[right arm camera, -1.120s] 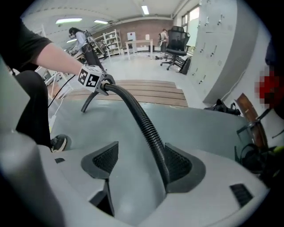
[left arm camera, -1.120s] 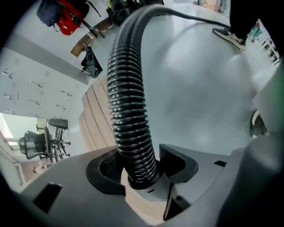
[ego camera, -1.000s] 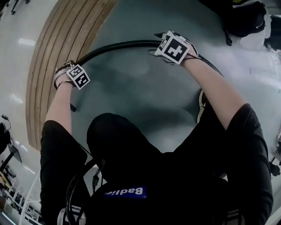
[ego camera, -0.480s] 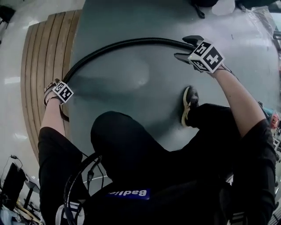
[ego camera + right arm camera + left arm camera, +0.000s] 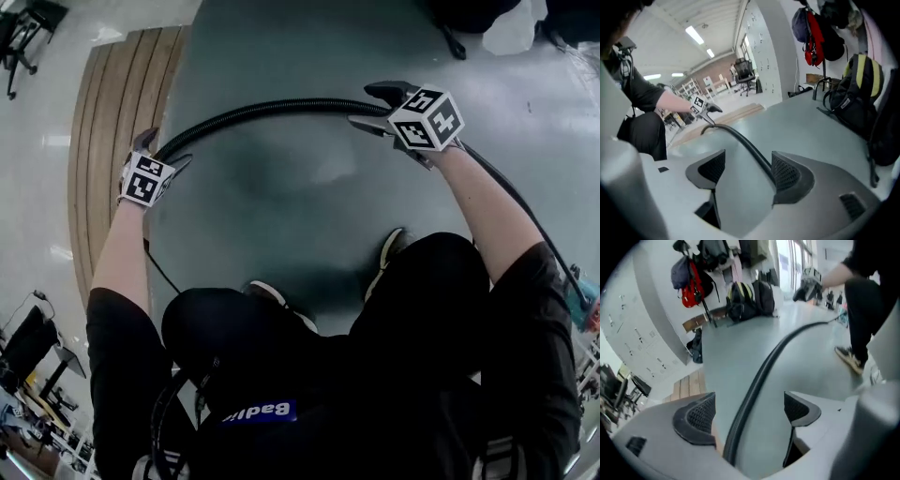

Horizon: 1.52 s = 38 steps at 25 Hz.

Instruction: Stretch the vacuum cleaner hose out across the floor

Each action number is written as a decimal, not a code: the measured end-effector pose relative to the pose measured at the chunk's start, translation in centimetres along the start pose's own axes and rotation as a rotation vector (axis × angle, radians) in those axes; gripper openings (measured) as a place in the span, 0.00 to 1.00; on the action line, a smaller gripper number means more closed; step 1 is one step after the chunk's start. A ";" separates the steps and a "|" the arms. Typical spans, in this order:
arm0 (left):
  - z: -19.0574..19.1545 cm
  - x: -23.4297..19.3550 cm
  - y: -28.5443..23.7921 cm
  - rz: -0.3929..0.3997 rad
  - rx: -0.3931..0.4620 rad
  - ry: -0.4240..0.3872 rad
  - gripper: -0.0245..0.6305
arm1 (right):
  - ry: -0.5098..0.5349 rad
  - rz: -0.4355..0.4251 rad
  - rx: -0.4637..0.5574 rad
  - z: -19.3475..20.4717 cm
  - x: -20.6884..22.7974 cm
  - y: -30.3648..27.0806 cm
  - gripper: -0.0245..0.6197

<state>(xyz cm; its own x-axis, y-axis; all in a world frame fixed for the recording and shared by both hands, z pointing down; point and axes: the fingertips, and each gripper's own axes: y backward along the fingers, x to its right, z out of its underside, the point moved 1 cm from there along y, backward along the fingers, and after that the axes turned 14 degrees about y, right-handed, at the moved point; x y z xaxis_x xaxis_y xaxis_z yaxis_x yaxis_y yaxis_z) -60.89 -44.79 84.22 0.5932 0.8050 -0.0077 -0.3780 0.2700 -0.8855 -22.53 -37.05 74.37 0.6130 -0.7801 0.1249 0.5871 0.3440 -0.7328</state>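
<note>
Left tool has just been opening, now wide, hose loose between; right tool wide too (hose grazes one pad). Ungripped, hose may recoil into its curve.

Black short-sleeved shirt, blue patch; grey left claw, right claw, black textured pads, black-and-white marker cubes.

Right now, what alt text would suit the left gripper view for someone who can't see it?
A black hose runs between the left gripper's wide-apart jaws, which have just been opening, and curves over the grey floor toward the right gripper. Bags sit at the floor's far edge.
</note>
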 end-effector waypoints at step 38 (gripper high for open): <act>-52.1 37.2 68.2 0.545 0.820 0.322 0.29 | -0.227 -0.090 0.730 -38.4 -22.3 57.3 0.26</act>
<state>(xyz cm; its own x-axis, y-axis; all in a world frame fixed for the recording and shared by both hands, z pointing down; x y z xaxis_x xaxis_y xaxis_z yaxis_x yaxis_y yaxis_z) -27.55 -23.93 -0.67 0.3131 0.7790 -0.5433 -0.9485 0.2857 -0.1369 -22.86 -20.06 3.94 0.5934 -0.7223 0.3552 0.7918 0.6032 -0.0960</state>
